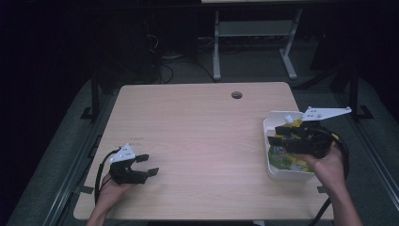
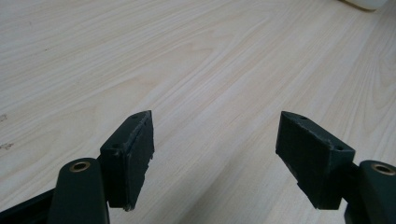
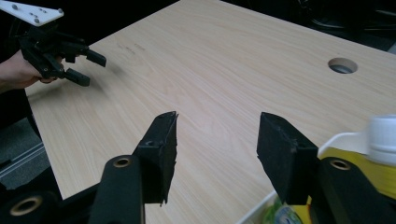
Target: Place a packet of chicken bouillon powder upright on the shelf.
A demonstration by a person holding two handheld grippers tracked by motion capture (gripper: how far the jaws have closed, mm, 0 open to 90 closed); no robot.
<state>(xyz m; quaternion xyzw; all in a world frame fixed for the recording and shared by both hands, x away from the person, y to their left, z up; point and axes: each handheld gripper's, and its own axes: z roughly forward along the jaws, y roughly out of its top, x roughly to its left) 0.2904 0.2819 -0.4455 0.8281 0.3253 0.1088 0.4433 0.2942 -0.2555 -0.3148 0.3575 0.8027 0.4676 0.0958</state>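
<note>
High view, right gripper (image 1: 273,134) jaws apart over white bin (image 1: 269,162), left gripper (image 1: 148,165) agape.

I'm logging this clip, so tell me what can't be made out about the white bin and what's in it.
- White bin, high view: the right gripper and hand cover much of its contents.
- Yellow-green packets, high view: print too small to read.
- White-capped bottle, right gripper view: cut off by the right edge and the jaw.
- Bin corner, left gripper view: cut off by the top edge.
</note>
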